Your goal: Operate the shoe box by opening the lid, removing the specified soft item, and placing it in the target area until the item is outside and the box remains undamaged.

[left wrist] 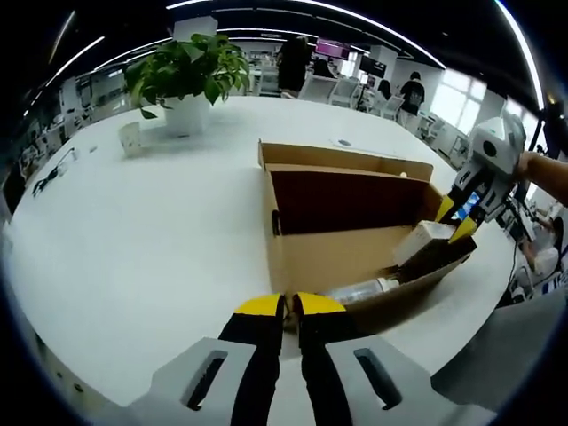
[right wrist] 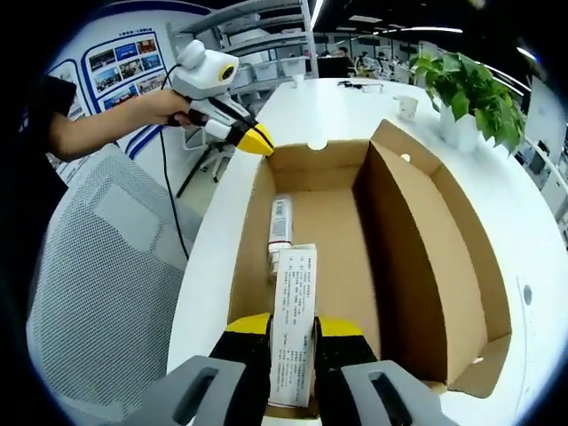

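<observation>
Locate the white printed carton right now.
In the right gripper view the white printed carton stands clamped in the right gripper at the open shoe box's near end, just before the tube.

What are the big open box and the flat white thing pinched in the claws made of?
The box looks like plain brown cardboard, matte, with folded flaps and raw edges. The white item in the right gripper seems a thin printed paper or card packet; I can't tell which.

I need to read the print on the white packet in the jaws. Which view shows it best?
The right gripper view: the white packet faces the camera, clamped upright in the right gripper. The left gripper view shows it small and angled.
</observation>
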Tool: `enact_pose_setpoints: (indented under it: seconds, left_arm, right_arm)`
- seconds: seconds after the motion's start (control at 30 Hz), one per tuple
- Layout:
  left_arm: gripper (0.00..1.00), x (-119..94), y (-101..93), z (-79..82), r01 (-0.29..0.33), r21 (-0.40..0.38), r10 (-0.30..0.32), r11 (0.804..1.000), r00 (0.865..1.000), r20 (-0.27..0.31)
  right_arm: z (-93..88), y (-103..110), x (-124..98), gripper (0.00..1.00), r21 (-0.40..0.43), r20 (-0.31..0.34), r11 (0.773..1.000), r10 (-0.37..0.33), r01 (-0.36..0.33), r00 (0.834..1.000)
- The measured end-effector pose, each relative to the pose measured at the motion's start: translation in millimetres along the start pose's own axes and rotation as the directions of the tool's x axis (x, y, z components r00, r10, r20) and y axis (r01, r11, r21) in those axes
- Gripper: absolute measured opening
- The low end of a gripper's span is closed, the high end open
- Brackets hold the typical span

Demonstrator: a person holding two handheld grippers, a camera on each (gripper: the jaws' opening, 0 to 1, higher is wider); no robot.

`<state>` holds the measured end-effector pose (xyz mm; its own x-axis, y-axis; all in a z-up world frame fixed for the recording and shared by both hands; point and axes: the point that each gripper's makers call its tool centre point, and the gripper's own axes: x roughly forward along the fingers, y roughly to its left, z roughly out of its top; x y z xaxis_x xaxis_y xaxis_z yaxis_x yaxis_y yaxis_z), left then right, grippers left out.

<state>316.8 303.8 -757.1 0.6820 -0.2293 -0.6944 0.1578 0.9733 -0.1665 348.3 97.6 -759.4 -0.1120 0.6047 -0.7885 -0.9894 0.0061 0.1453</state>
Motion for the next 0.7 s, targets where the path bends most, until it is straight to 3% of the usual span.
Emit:
enact_pose_setpoints:
  seconds: [0.43, 0.7]
  left_arm:
    - [0.03, 0, 0.6, 0.1, -0.017, -0.035, 0.017, 0.999, 1.000, -0.006]
    - [0.02, -1, 0.6, 0.4, -0.031, -0.052, 0.030, 0.998, 0.999, -0.014]
  right_arm:
    - [24.2, -14, -41, 0.13, -0.065, 0.081, 0.995, -0.073, 0.078, 0.994]
    - [29.6, -22, -69, 0.13, -0.089, 0.106, 0.989, -0.107, 0.116, 0.989]
